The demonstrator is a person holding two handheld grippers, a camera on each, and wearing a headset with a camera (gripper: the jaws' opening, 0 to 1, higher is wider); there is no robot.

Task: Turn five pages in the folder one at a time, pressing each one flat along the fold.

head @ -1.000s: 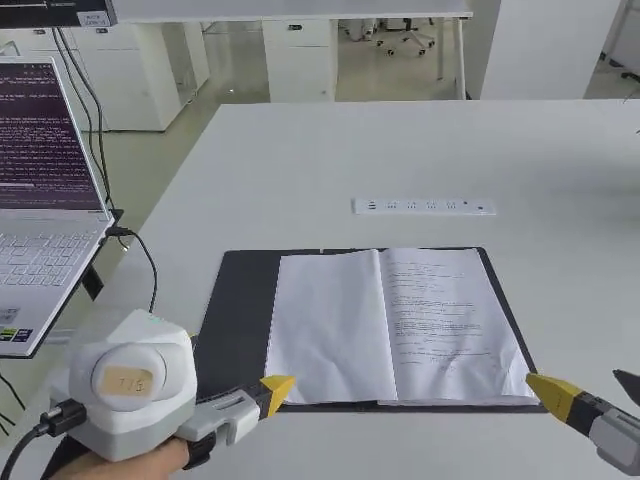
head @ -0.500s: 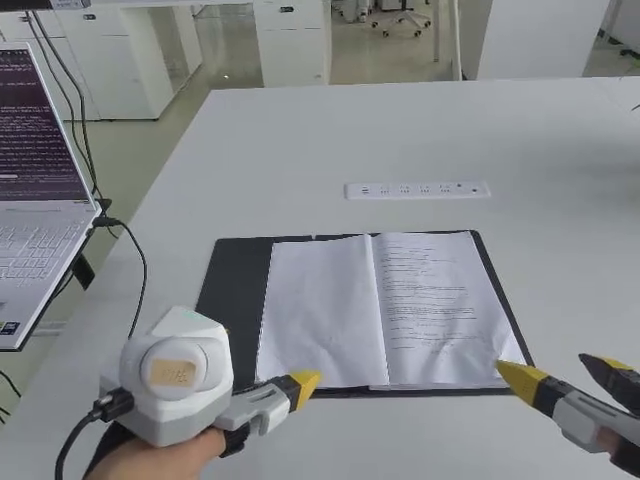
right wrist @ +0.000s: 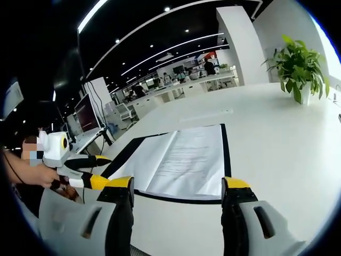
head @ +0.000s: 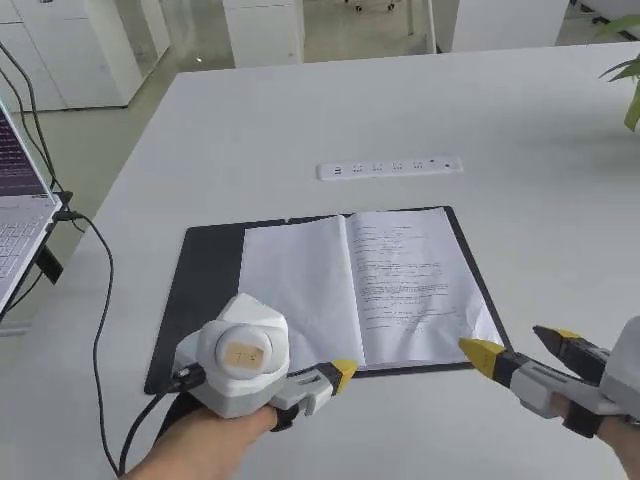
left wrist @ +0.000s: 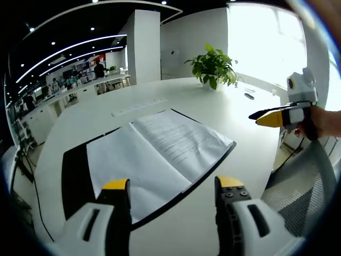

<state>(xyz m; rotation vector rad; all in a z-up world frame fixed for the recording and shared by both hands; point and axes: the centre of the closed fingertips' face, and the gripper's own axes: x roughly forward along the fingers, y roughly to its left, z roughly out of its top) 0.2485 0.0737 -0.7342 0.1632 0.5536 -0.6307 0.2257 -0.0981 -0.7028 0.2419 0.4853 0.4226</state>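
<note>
Both grippers gape empty; we have slid the left gripper [head: 343,372] toward the fold of the folder [head: 210,290], open flat on the counter [head: 300,120]; the right gripper [head: 520,345] waits by the printed page's corner; no page lifted yet.

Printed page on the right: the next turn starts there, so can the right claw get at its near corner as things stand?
Probably yes: the right claw is open just off the printed page at its near corner, with bare table between them.
</note>
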